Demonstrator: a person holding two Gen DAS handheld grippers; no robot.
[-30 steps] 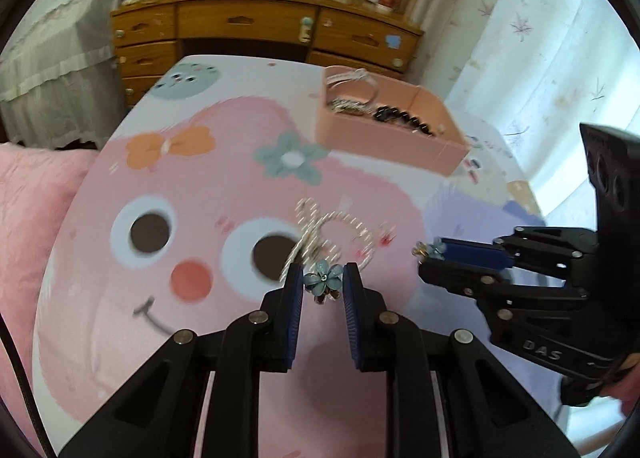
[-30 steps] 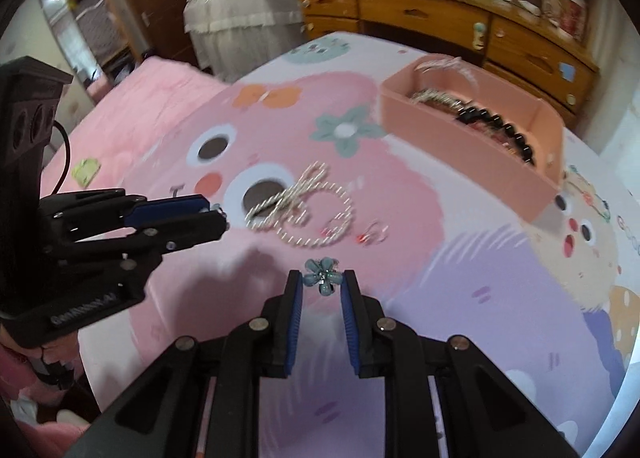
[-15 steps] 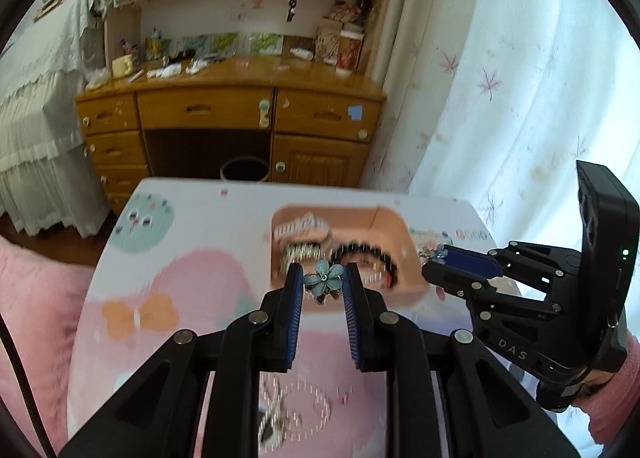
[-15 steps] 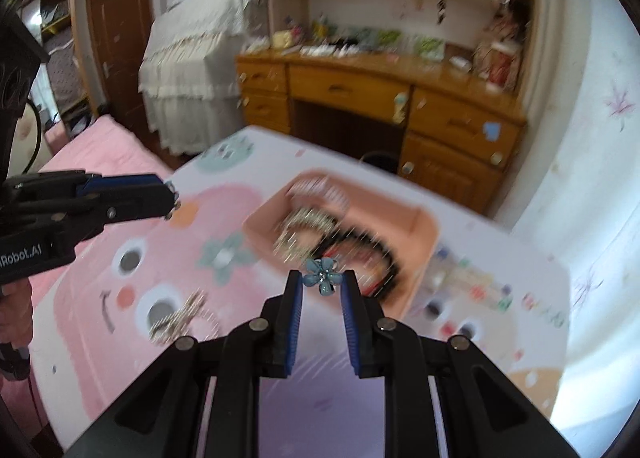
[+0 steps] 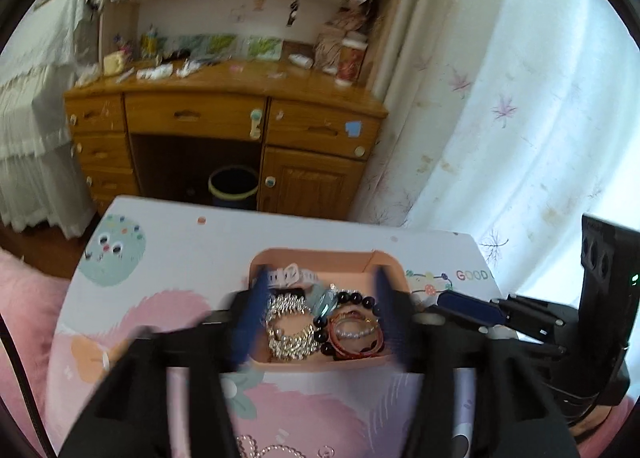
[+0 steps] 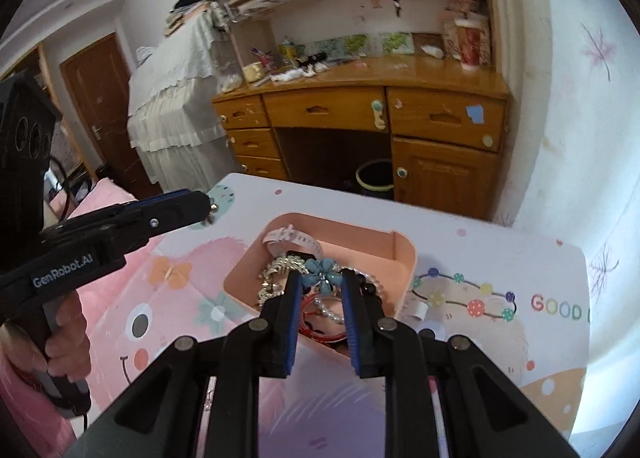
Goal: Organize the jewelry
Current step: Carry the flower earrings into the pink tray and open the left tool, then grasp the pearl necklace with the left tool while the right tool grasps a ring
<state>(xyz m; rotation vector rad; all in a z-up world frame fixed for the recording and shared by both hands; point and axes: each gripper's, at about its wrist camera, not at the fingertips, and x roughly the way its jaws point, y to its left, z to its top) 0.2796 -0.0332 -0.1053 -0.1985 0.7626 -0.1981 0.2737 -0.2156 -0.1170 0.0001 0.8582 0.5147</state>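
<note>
A pink box [image 5: 320,366] [image 6: 404,258] on the cartoon tablecloth holds a silver chain [image 5: 290,328], a black bead bracelet [image 5: 360,302], red bangles [image 5: 356,342] and a white strap [image 6: 292,238]. My left gripper [image 5: 318,298] is open above the box, its fingers blurred, and a blue flower piece [image 5: 322,300] falls between them. My right gripper [image 6: 320,282] is shut on a second blue flower piece [image 6: 322,276] over the box. The left gripper also shows in the right wrist view [image 6: 200,205], and the right gripper in the left wrist view [image 5: 460,304].
A pearl necklace [image 5: 260,448] lies on the cloth near the lower edge. A wooden desk [image 5: 224,117] with drawers and a dark bin [image 5: 234,187] stands beyond the table. A white curtain [image 5: 520,137] hangs at the right, a bed [image 6: 172,97] at the left.
Both grippers moved forward over the pink box. The left gripper opened and let go of its blue flower piece. The right gripper still holds its flower.
</note>
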